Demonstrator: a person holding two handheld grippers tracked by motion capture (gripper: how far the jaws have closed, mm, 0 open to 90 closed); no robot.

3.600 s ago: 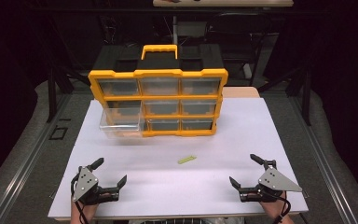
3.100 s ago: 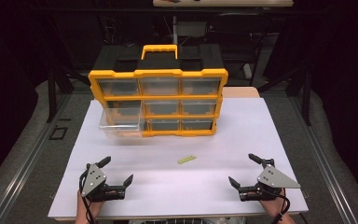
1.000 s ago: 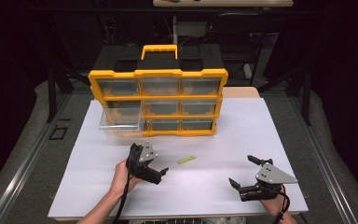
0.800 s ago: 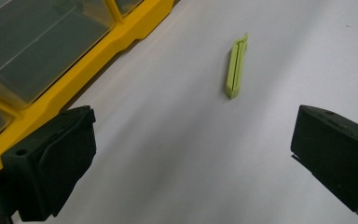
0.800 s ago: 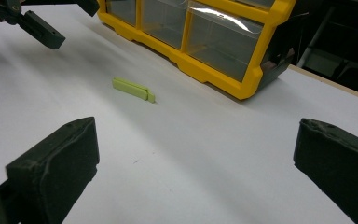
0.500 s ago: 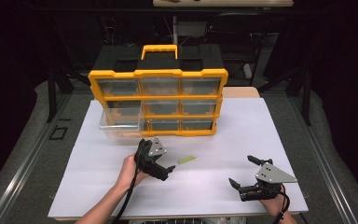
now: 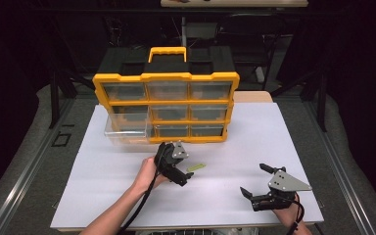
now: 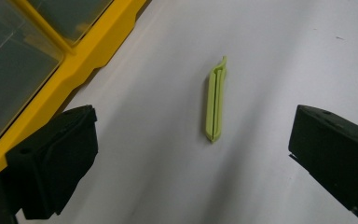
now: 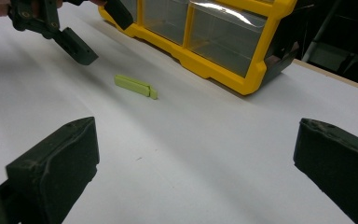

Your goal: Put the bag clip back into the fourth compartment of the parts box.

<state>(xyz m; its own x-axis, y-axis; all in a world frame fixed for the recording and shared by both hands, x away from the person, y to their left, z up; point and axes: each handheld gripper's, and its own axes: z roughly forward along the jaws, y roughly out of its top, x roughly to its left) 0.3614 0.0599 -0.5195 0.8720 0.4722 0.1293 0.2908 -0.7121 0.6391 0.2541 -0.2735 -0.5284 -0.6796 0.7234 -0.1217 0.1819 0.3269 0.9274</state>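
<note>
since the earlier frames, left gripper (image 7: 184, 172) has travelled from the near left edge of the sheet toward the clip (image 7: 196, 168) and now sits just left of it. right gripper (image 7: 257, 182) has not shifted. clip and organizer (image 7: 166, 106) are unchanged.

high view: clip lies flat on the white sheet (image 7: 103, 196), in front of the organizer, apart from its yellow lower edge. left gripper is just beside the clip, not touching it. one clear drawer (image 7: 127, 131) stands pulled out at the organizer's lower left. right gripper rests well to the right of the clip, near the sheet's front edge, jaws spread.

left gripper view: clip (image 8: 216, 99) lies between the two black jaws, slightly right of centre, long axis pointing away from the camera. jaws are wide apart and hold nothing. organizer frame (image 8: 51, 84) runs along the left, near the clip.

right gripper view: clip (image 9: 135, 86) lies ahead on the sheet, with the left gripper (image 9: 91, 32) above and beyond it, closer to the organizer (image 9: 223, 42). right jaws stand apart, empty.

judgement: the approach is nearly complete. the clip is bracketed but not yet gripped. the next move likely calls for lowering the left gripper, then closing across the clip's narrow width. the open drawer is the probable destination.
</note>
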